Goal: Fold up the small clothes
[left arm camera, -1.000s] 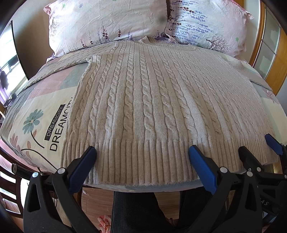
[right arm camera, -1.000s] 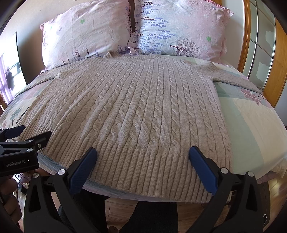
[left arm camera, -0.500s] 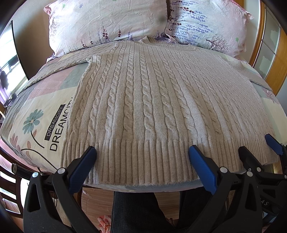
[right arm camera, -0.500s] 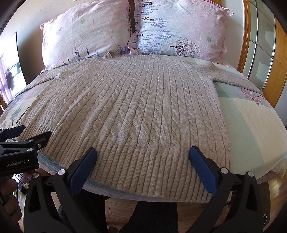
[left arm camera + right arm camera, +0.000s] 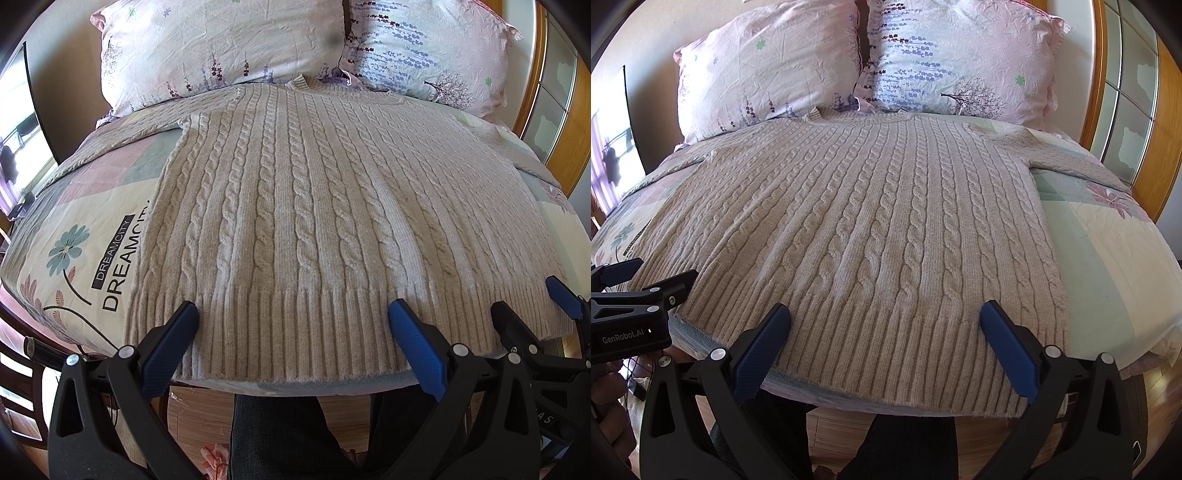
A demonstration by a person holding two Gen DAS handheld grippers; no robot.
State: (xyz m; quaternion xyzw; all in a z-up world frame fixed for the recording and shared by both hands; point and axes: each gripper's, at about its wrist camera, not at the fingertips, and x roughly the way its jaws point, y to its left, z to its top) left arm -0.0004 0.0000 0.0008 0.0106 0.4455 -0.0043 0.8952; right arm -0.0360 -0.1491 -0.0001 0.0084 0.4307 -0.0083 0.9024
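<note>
A beige cable-knit sweater (image 5: 314,206) lies flat on the bed, collar toward the pillows, sleeves spread to both sides, ribbed hem at the near edge. It also shows in the right wrist view (image 5: 871,236). My left gripper (image 5: 293,314) is open and empty, hovering over the left part of the hem. My right gripper (image 5: 884,314) is open and empty over the right part of the hem. Each gripper shows at the edge of the other's view: the right one (image 5: 532,301), the left one (image 5: 661,271).
Two floral pillows (image 5: 229,48) (image 5: 964,55) stand at the head of the bed. The patterned bedsheet (image 5: 88,251) shows around the sweater. A wooden frame with glass panels (image 5: 1126,96) is on the right. The person's legs (image 5: 280,435) and wooden floor are below the bed edge.
</note>
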